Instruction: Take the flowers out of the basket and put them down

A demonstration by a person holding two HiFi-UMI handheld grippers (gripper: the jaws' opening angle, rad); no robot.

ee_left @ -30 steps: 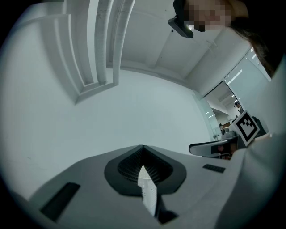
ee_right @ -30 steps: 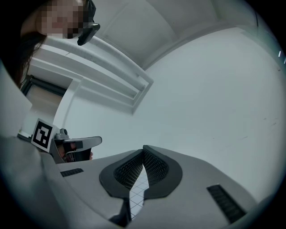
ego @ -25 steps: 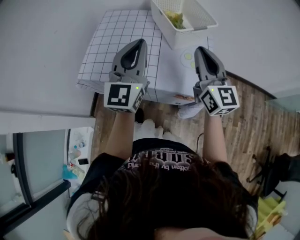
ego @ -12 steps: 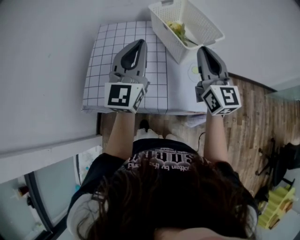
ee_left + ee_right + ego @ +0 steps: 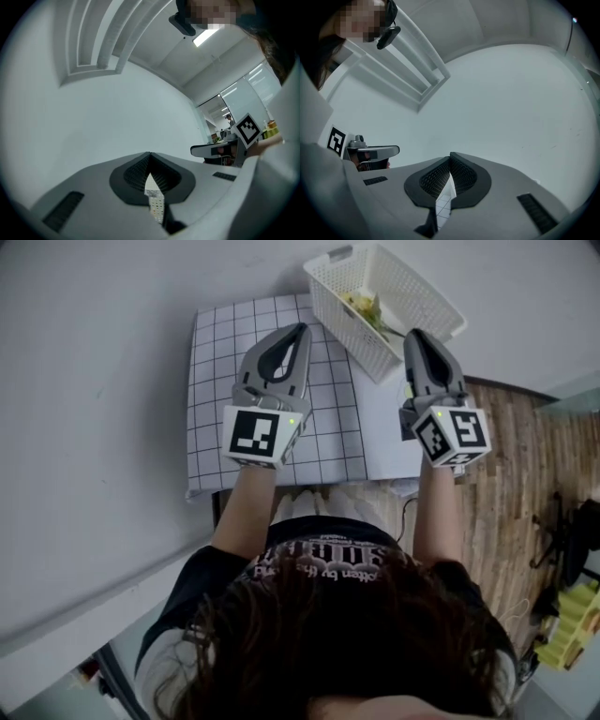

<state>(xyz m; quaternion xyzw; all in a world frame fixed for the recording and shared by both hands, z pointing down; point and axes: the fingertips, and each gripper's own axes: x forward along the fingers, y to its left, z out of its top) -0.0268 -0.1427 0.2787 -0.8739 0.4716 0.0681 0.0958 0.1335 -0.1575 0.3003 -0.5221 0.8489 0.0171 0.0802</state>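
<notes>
Yellow-green flowers (image 5: 362,305) lie in the white plastic lattice basket (image 5: 429,294), upper centre; we judge them light, soft, best pinched by the stem. Our left gripper (image 5: 299,330) and right gripper (image 5: 416,335) hover closed, empty.

The left claw (image 5: 149,157) fills the lower part of the frame, its grey jaws meeting at their tips in the lower centre. Behind the tips the ribbed dark pads leave a narrow gap, and through it shows a sliver of a white perforated surface (image 5: 155,205). A pale wall (image 5: 93,122) takes up most of the frame, with a panelled ceiling (image 5: 117,33) above and a ceiling light (image 5: 206,37) at the upper right. At the right edge the right claw (image 5: 193,150) points left, its marker cube (image 5: 247,129) above it, before glass partitions (image 5: 248,93).
</notes>
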